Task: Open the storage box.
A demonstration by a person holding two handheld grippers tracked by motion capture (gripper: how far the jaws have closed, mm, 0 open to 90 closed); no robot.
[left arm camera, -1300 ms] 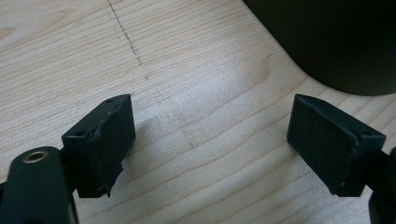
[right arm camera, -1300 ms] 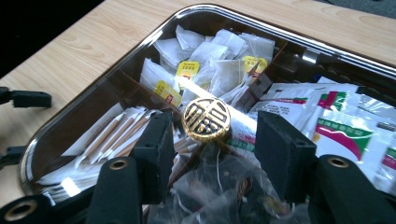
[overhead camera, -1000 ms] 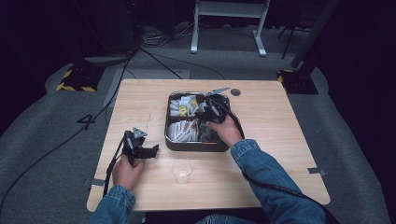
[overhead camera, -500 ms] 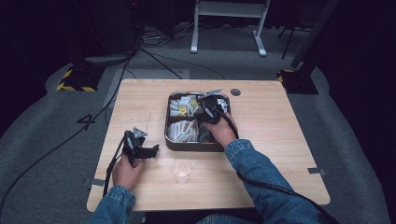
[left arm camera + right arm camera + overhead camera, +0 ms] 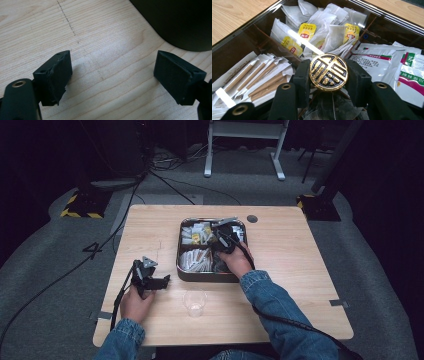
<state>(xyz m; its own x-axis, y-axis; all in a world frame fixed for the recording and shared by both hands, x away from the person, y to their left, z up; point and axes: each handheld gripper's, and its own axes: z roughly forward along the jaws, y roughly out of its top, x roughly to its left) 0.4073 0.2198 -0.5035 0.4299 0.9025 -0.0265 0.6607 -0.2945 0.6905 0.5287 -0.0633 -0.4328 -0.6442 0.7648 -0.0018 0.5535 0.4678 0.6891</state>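
A dark compartment box [image 5: 178,251] sits mid-table under a clear lid with a round gold-and-black knob [image 5: 328,72]. My right gripper [image 5: 328,75] reaches over the box [image 5: 220,245]. Its jaws have just been closing and now press on the knob from both sides. Beneath the lid lie yellow-tagged tea bags [image 5: 307,31], paper-wrapped sticks [image 5: 254,75] and white sachets [image 5: 402,67]. My left gripper [image 5: 162,282] rests low on the wood left of the box, open, with bare table between its pads [image 5: 112,75]. The box's dark wall [image 5: 180,22] lies just beyond it.
A clear plastic cup [image 5: 194,301] stands on the table in front of the box, between my two forearms. A small dark disc [image 5: 252,219] sits at the far edge. Cables trail off the table's left side to the floor.
My right hand has shifted slightly left over the box and its jaws have narrowed onto the gold knob. The left hand has stayed where it was.
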